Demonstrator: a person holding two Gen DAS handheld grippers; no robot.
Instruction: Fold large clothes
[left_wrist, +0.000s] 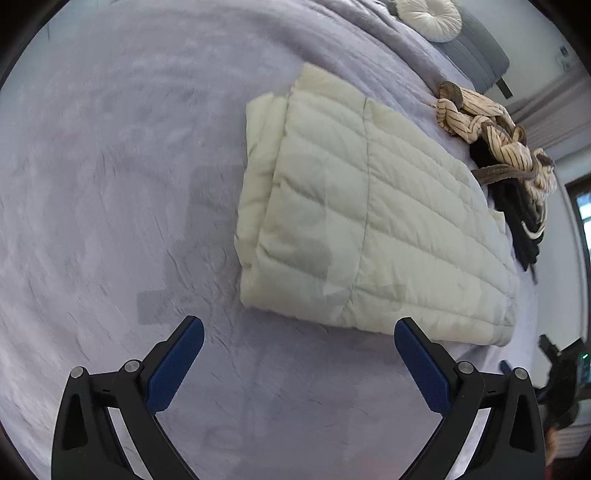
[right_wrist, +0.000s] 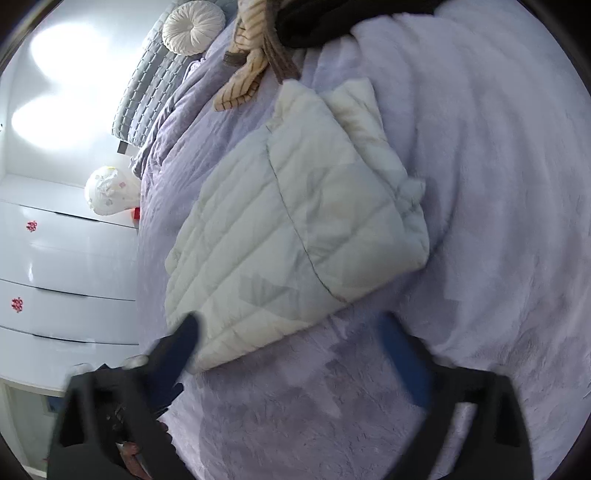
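folded cream jacket (left_wrist: 369, 221) on bed (left_wrist: 110, 184) | striped garment (left_wrist: 491, 129) heaped behind | both claws apart, right claw (right_wrist: 288, 332) blurred

A bedroom: bed (left_wrist: 110, 166), round cushion (left_wrist: 428, 16), white dresser (right_wrist: 66, 266).

Left claw (left_wrist: 298, 332) and right claw (right_wrist: 288, 328) agape, empty
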